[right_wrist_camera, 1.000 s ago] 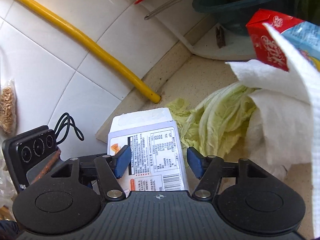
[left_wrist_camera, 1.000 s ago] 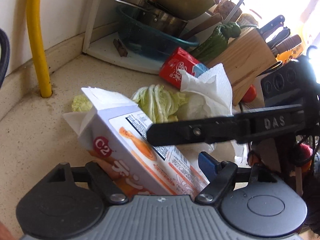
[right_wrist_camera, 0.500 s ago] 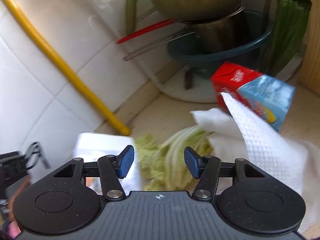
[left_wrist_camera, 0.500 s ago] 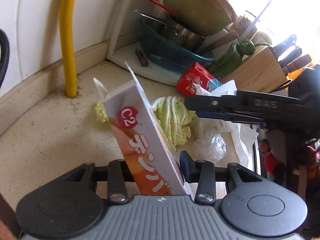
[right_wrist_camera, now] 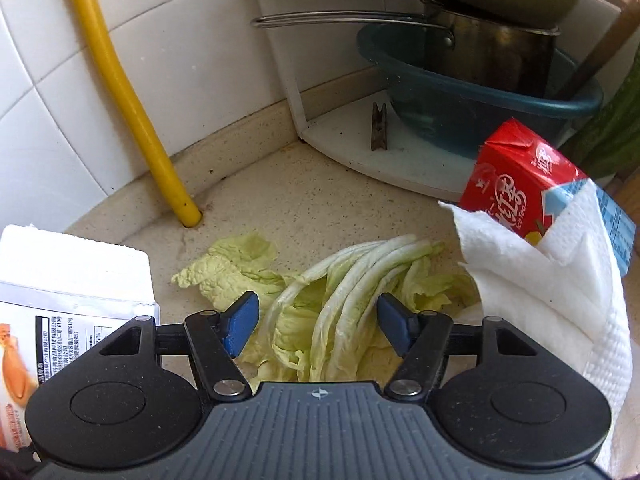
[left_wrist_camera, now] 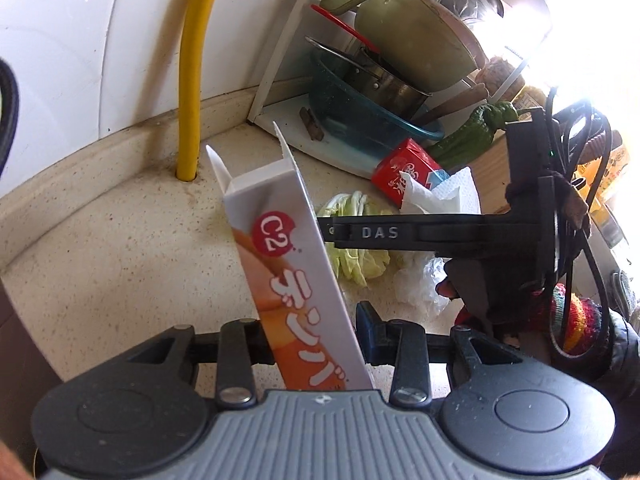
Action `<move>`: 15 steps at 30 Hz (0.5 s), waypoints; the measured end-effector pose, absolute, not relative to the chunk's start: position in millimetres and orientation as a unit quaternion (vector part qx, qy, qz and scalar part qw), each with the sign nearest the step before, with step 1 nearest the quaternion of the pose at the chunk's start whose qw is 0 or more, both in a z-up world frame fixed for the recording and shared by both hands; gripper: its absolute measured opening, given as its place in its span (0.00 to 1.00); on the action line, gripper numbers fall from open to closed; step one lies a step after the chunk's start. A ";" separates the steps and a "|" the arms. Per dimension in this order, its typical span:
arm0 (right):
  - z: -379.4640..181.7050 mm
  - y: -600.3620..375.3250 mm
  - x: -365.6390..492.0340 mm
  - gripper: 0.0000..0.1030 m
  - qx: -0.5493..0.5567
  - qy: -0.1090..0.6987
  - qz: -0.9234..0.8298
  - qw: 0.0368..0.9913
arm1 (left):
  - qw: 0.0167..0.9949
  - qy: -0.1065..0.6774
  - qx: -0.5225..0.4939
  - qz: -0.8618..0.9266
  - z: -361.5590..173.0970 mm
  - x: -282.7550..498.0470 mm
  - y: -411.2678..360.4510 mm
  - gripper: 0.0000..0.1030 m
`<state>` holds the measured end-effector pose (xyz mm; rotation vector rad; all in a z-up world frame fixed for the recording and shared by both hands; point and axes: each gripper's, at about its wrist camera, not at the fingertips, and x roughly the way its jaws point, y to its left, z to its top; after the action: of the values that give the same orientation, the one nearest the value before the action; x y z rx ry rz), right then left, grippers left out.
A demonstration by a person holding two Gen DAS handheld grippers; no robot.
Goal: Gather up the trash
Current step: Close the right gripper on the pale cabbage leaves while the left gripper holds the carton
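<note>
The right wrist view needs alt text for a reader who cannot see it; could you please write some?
The right tongs stand open above pale green cabbage leaves on a speckled counter, gripping nothing. A white carton sits at the left, with a paper towel and a red drink box at the right.

The speckled beige bench is carrying cabbage leaves at centre, a paper towel at three o'clock, a white rack at one o'clock.
</note>
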<state>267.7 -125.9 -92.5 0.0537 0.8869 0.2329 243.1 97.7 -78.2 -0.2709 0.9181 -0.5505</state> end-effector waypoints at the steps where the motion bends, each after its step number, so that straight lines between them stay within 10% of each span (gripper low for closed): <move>1: -92.6 -124.3 267.3 0.66 0.015 0.427 0.107 0.898 | 0.852 0.437 -0.127 -0.258 -78.9 243.4 97.3 0.32; 10: -84.5 -144.4 260.7 0.28 0.043 0.432 0.121 0.893 | 0.854 0.437 -0.115 -0.258 -79.5 238.5 91.9 0.32; 15: -74.5 -154.0 242.3 0.26 0.061 0.426 0.138 0.892 | 0.856 0.438 -0.113 -0.251 -78.0 234.7 93.7 0.32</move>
<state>242.3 -154.0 -74.5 0.1268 0.8841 0.2871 234.7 93.7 -78.0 -0.2381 0.9203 -0.5285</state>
